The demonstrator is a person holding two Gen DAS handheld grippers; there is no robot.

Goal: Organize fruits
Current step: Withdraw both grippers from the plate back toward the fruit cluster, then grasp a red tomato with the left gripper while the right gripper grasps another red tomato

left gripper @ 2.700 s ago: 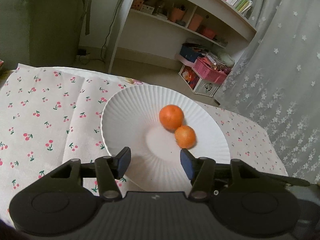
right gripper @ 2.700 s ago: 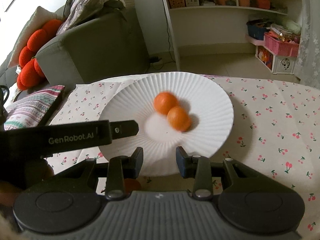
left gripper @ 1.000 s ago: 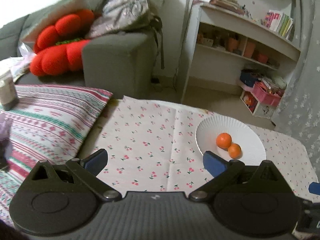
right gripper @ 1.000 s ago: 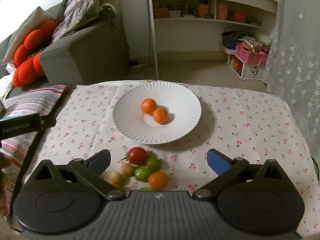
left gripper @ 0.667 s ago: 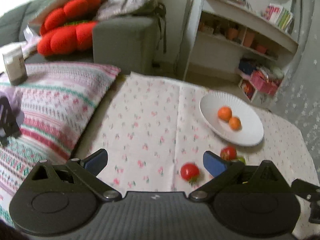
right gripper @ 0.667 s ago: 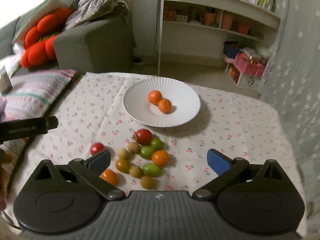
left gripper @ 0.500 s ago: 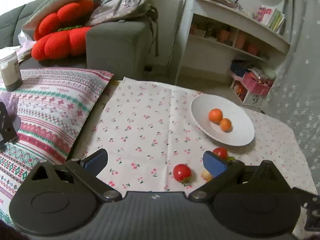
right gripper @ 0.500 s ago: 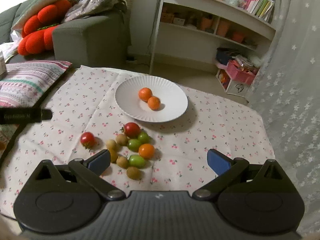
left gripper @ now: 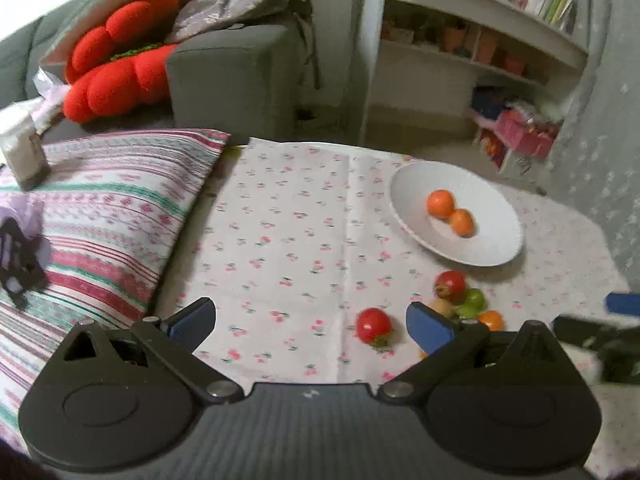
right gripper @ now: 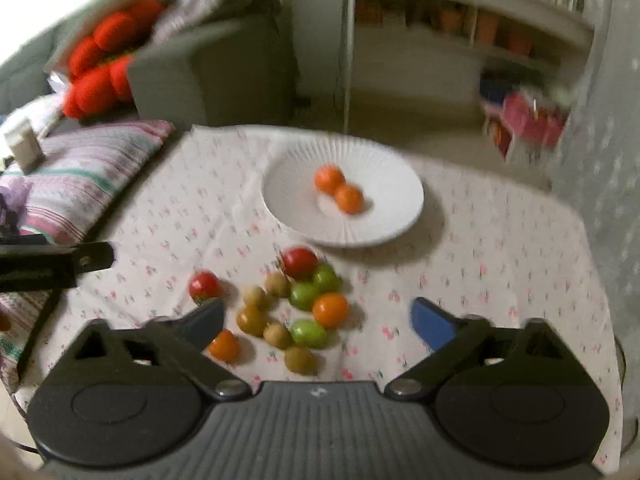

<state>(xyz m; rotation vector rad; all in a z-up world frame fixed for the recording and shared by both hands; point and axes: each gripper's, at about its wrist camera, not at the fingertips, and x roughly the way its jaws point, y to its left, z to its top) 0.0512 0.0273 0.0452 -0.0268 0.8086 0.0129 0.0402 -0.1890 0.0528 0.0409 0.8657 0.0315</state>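
White plate [right gripper: 404,210] on cherry-print cloth [left gripper: 280,240], two oranges [right gripper: 338,188] in it, touching, pair lined up diagonally toward plate's near-right. Loose fruit cluster [right gripper: 296,304] on cloth just in front of plate; lone red tomato [left gripper: 374,326] set apart to its left. Fruits round, no clear long axis.

Left gripper [left gripper: 310,322] tilted down over cloth, jaws spread, nothing between.

Right gripper [right gripper: 318,320] angled down above cluster, jaws wide but just been closing, nothing pinched.

Versus half second ago: right view nearer to fruit, blurred.

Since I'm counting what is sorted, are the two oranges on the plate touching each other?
Touching. In the left wrist view the upper orange and the lower orange meet with no gap on the plate.
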